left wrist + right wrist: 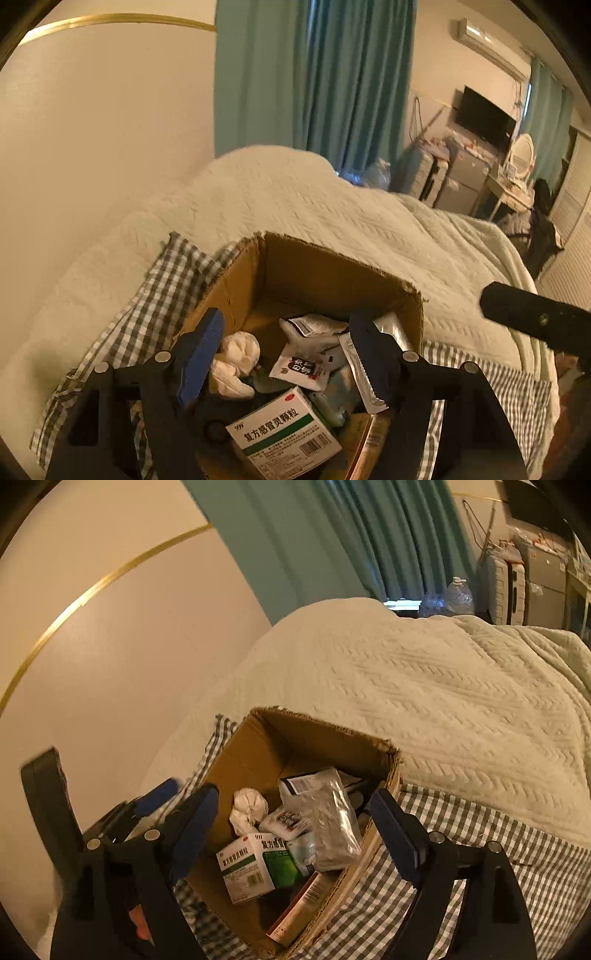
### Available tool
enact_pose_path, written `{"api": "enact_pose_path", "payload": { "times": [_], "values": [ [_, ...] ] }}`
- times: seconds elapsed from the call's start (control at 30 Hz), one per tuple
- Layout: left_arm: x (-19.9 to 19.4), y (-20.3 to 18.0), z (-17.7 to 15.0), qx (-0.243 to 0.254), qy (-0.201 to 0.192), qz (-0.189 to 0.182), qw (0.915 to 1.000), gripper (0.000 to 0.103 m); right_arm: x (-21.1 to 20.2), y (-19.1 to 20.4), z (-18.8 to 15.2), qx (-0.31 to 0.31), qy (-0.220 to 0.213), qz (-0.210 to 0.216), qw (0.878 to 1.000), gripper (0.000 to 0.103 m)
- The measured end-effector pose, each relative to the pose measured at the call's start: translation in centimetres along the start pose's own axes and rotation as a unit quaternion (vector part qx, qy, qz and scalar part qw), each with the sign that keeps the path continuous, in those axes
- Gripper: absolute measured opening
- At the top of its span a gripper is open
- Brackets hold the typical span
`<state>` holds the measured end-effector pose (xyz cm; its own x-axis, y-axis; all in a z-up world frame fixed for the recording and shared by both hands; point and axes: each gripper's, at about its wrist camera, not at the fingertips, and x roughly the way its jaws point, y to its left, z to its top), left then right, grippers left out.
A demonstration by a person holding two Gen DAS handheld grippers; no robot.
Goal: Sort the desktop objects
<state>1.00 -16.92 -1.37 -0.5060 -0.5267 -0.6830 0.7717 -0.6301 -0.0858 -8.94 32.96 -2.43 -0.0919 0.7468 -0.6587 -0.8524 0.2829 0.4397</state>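
Note:
An open cardboard box (pixel 325 273) (pixel 295 738) stands on a checked cloth on the bed. Inside lie a crumpled white tissue (pixel 236 354) (pixel 249 808), a green and white medicine box (pixel 284 432) (pixel 247 871), a white printed sachet (pixel 301 365) and a clear plastic bag (pixel 328 823). My left gripper (pixel 286 358) hangs open over the box. A silver sachet (pixel 364 376) rests against the inner face of its right finger, unpinched. My right gripper (pixel 293 832) is open above the same box with nothing between its fingers. Each gripper shows at the edge of the other's view.
The checked cloth (pixel 166 280) (pixel 461 830) lies on a cream quilted bedcover (pixel 295 199) (pixel 424 686). A plain wall runs along the left and teal curtains (pixel 314 74) hang behind. A television (pixel 484 114) and cluttered furniture stand far right.

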Motion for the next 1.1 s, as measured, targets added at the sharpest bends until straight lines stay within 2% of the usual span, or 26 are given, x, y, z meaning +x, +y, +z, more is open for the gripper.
{"api": "enact_pose_path", "payload": {
  "times": [0.1, 0.27, 0.33, 0.4, 0.43, 0.63, 0.77, 0.87, 1.0, 1.1],
  "values": [
    [-0.6, -0.4, -0.1, 0.001, 0.005, 0.000, 1.0000, 0.075, -1.2, -0.4, 0.1, 0.006, -0.008, -0.006, 1.000, 0.085],
    [-3.3, -3.0, -0.5, 0.031, -0.019, 0.003, 0.9993, 0.091, -4.3, -1.1, -1.1, -0.004, -0.011, -0.047, 0.999, 0.085],
    [-4.6, -4.6, -0.8, 0.051, -0.029, 0.001, 0.9983, 0.095, -6.1, -1.6, -1.7, -0.005, -0.021, -0.067, 0.998, 0.090],
    [-6.0, -6.2, -1.1, 0.068, -0.038, 0.001, 0.9969, 0.100, -8.5, -2.0, -2.6, -0.001, -0.040, -0.087, 0.995, 0.100],
    [-6.6, -6.9, -1.4, 0.074, -0.044, 0.003, 0.9963, 0.103, -10.0, -2.3, -3.2, 0.004, -0.052, -0.105, 0.993, 0.103],
    [-9.8, -9.9, -3.1, 0.089, -0.059, -0.003, 0.9943, 0.103, -14.9, -4.1, -7.3, 0.025, -0.090, -0.165, 0.982, 0.103],
    [-10.5, -11.1, -5.1, 0.091, -0.058, 0.008, 0.9941, 0.103, -15.3, -5.4, -10.8, 0.041, -0.068, -0.197, 0.977, 0.103],
    [-10.2, -11.7, -6.8, 0.087, -0.041, 0.011, 0.9954, 0.103, -15.4, -5.9, -13.2, 0.043, -0.073, -0.223, 0.971, 0.102],
    [-10.6, -12.6, -8.0, 0.105, -0.046, 0.031, 0.9929, 0.103, -16.3, -6.8, -15.6, 0.073, -0.086, -0.217, 0.970, 0.102],
    [-11.2, -13.4, -8.4, 0.122, -0.057, 0.031, 0.9904, 0.103, -15.9, -7.2, -16.2, 0.079, -0.082, -0.215, 0.970, 0.102]
  ]
}}
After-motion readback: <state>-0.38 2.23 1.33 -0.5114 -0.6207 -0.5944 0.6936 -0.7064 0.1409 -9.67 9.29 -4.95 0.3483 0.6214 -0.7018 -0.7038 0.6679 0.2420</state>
